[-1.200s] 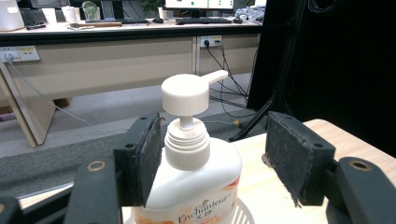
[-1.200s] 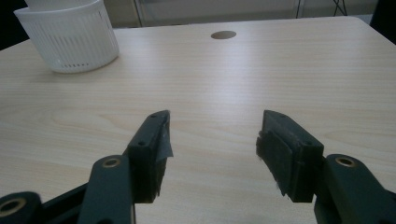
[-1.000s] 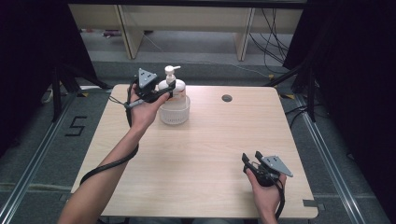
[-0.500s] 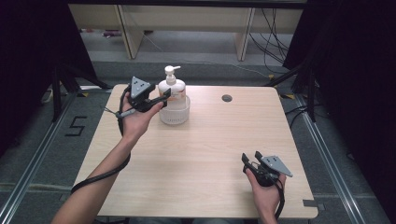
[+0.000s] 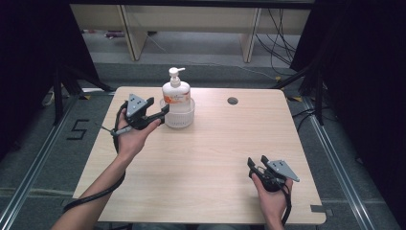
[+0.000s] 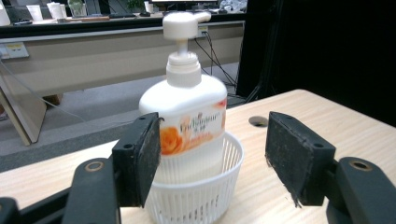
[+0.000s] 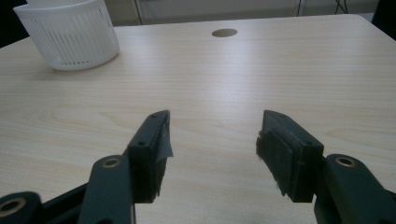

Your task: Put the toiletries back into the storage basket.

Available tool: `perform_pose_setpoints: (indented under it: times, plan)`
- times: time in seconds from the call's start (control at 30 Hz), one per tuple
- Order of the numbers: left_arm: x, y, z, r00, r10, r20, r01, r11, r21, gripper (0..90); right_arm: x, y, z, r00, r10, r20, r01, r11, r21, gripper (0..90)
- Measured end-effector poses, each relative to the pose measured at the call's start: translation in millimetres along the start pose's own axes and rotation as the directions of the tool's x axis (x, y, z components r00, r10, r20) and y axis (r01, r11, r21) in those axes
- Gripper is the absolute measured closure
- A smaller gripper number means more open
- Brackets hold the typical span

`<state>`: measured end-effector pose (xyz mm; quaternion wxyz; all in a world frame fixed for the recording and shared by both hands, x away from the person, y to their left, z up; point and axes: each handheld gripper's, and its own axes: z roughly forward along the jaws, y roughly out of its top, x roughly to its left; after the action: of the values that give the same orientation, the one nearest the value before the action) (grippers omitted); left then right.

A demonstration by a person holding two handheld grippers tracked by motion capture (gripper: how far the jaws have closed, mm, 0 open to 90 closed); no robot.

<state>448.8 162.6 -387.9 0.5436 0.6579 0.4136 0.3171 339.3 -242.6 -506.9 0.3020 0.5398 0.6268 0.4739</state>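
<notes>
Nearest you, your right gripper rests low at the table's near right, jaws spread wide and empty. Farther off, your left gripper hovers just beside the white basket, jaws parted wide and holding nothing. The pump bottle, white with an orange label, stands upright inside that basket at the far centre; placement looks finished.
</notes>
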Motion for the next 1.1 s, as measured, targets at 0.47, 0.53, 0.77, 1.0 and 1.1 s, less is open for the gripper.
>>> perform_pose_setpoints:
  times: [0.47, 0.53, 0.77, 1.0, 1.1]
  plan:
    - [2.2, -34.9, -13.8, 1.0, -0.007, -0.001, 0.007, 0.9995, 0.029, 35.0, -0.7, 0.4, -1.1, 1.0, 0.001, 0.006, -0.001, 1.0, 0.011, 43.7]
    - [3.0, -39.8, -16.0, 0.9999, -0.012, -0.005, 0.012, 0.9993, 0.036, 35.0, -1.0, 0.4, -1.6, 0.9996, -0.016, 0.023, 0.016, 1.0, 0.004, 43.7]
    - [5.9, -60.6, -25.0, 0.9998, -0.009, -0.018, 0.01, 0.9985, 0.054, 35.4, -0.1, -0.1, 0.1, 1.0, 0.007, -0.007, -0.007, 1.0, 0.004, 43.6]
    - [6.3, -82.5, -30.5, 0.9997, -0.016, -0.019, 0.017, 0.9972, 0.073, 35.4, -0.7, -0.7, 0.3, 1.0, -0.004, -0.005, 0.004, 1.0, -0.002, 43.6]
    - [7.6, -92.5, -32.5, 0.9996, -0.018, -0.021, 0.02, 0.9968, 0.078, 35.5, -0.8, -0.8, 0.4, 1.0, -0.003, -0.006, 0.003, 1.0, -0.003, 43.6]
